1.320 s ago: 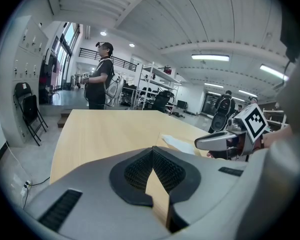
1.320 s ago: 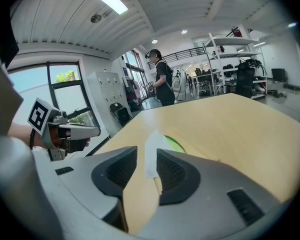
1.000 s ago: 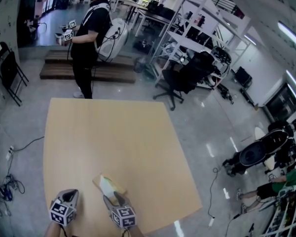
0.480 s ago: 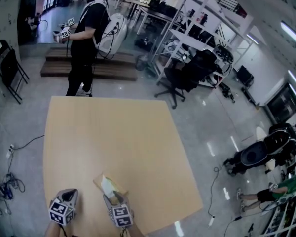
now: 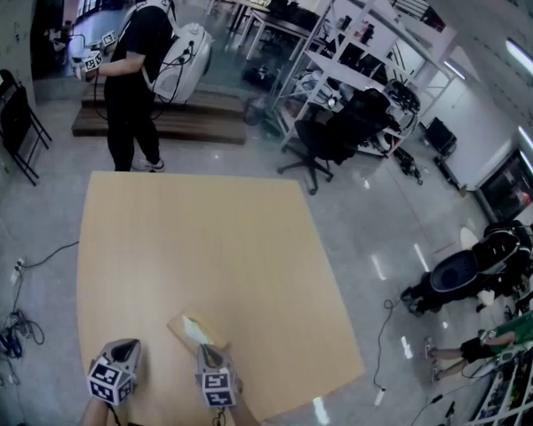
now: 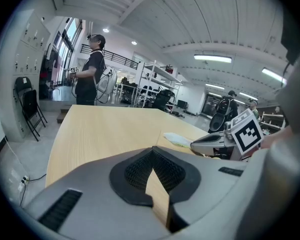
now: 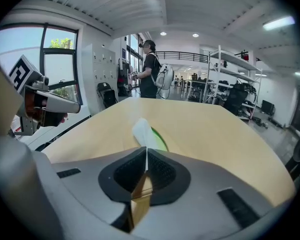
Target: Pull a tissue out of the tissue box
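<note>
Change, right gripper: the right gripper [image 7: 146, 156] stood with its jaws wide a second ago; they have just been closing and are now clamped together with the tissue [image 7: 141, 131] between the pads. In the head view its marker cube [image 5: 216, 387] has rolled slightly and sits a little further left than before.
Change, background: the person [image 5: 131, 69] with the backpack [image 5: 179, 60] on the far floor has stepped to the left.
Unchanged: the left gripper [image 5: 117, 359] and the tissue box [image 5: 188, 327] are where they were.
Right gripper: clenched on the tissue. The pads meet along a thin line and pinch the lower part of the white sheet, whose free end stands up just past the fingertips.
Left gripper: jaws closed tip to tip with nothing between them; only the bare surface [image 5: 204, 238] shows through the wedge below the pads. It hovers near the near left corner, to the left of the tissue box and apart from it.
Tissue: it rises from the green-edged opening in the top of the tissue box, pinched by the right gripper.
Tissue box: it lies on the surface close to the near edge, just beyond the right gripper's tips and to the right of the left gripper.
</note>
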The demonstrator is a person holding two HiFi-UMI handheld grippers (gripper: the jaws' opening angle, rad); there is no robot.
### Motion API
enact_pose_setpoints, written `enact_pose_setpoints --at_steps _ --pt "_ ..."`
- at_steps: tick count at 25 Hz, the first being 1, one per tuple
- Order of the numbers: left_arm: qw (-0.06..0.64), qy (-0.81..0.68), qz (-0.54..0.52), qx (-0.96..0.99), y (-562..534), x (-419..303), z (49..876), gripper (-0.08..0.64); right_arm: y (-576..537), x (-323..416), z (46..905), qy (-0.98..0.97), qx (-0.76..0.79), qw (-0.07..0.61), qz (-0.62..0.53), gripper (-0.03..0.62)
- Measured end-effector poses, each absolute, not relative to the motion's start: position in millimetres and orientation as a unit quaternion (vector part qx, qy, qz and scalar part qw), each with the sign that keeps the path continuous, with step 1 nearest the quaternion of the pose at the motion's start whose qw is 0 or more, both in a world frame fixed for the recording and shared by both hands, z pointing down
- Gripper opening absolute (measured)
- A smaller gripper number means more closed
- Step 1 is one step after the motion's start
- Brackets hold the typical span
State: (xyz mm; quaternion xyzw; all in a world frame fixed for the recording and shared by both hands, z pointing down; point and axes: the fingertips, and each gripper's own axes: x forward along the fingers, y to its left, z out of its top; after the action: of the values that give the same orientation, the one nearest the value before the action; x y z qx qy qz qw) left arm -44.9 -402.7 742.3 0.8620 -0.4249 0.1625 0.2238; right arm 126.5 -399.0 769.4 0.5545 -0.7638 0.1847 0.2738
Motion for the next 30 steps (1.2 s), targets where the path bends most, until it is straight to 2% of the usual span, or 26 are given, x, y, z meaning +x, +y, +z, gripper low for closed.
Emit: enact_pose_setpoints --at_steps 14,30 --pt "0.215 -0.428 0.160 0.863 -405.0 -43.9 738.7 0.008 -402.2 128.0 765.3 -0.771 0.550 0.264 0.181 0.006" --pt "0.193 -0.437 0.142 0.867 -408.2 -38.8 717.8 0.008 -404.2 133.7 737.6 -0.776 0.564 0.223 0.171 0.006"
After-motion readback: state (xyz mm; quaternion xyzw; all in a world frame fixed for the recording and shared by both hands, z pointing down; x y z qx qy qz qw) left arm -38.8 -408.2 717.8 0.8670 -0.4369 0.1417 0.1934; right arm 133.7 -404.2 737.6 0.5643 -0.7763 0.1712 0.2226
